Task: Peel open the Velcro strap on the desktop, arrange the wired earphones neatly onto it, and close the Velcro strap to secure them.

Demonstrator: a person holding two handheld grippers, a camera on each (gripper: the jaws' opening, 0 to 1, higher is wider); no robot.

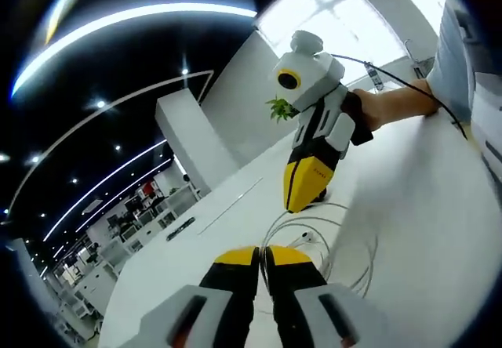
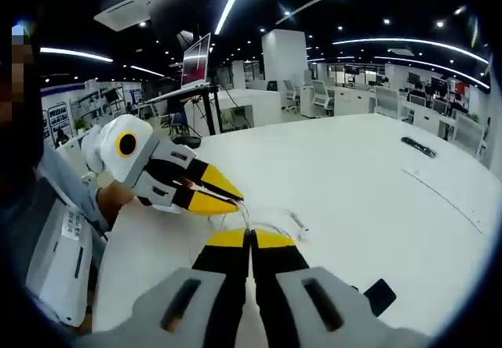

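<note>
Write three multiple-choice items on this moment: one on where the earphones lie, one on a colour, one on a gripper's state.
1. Where do the wired earphones lie?
A. On the white desk
B. On a chair
C. On the floor

2. What colour are the tips of the left gripper?
A. Red
B. Yellow
C. Green

3. How do the jaws of the right gripper stand?
A. Wide open
B. Clamped round a mug
C. Together

Answers: 1 A, the white cable loops on the white desk ahead of both grippers. 2 B, yellow tips on black. 3 C, in the right gripper view only a thin seam shows between the jaws.
</note>
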